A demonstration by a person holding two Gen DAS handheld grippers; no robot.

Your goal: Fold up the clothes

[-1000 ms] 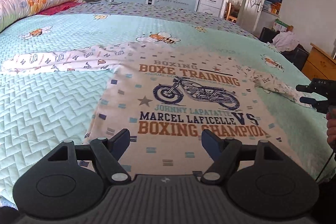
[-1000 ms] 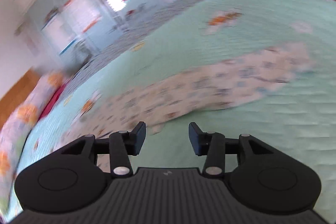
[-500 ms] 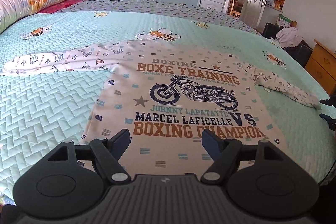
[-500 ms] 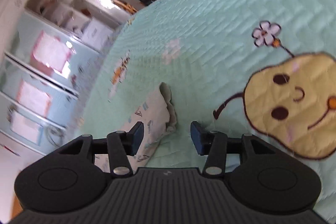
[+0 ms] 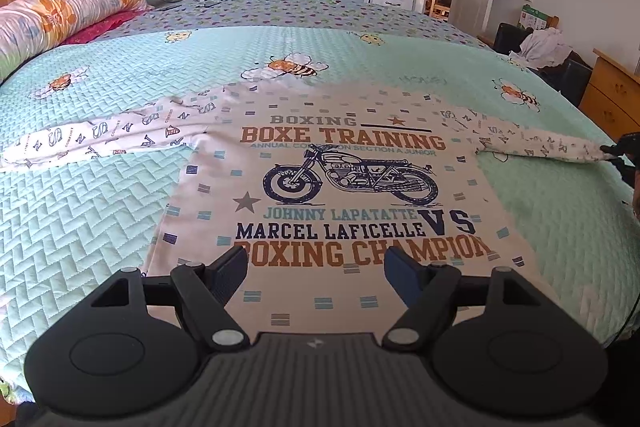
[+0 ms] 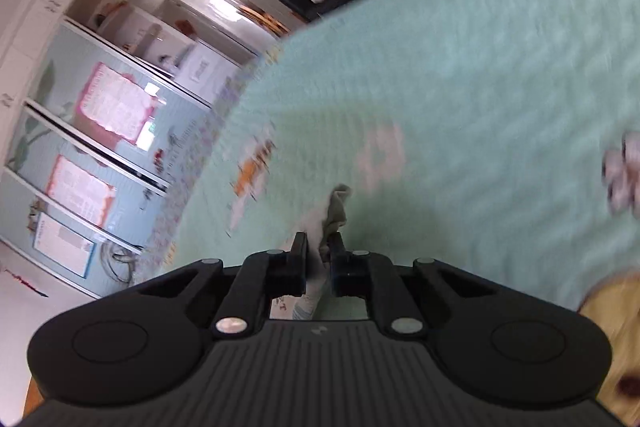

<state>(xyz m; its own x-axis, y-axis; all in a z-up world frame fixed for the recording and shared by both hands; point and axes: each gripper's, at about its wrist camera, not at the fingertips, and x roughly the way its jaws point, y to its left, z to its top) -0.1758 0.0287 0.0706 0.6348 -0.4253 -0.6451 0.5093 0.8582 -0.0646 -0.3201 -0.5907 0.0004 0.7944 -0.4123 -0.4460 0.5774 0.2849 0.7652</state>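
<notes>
Right sleeve being pinched; folding barely begun.

Left wrist view: the left gripper [image 5: 316, 269], fingers wide apart and empty, is hovering over the hem of the shirt [image 5: 332, 187], which is lying flat ahead, both sleeves unfolded. Right wrist view: the right gripper [image 6: 319, 259] is closing, the right sleeve's cuff [image 6: 334, 215] between its fingers.

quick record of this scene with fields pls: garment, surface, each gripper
garment: long-sleeved shirt with motorcycle print, spread flat, print up, both sleeves stretched out
surface: mint quilted bedspread
left gripper: open, over the shirt's hem, holding nothing
right gripper: jaws closing on the right sleeve cuff, cloth between the pads
folds: none yet
</notes>
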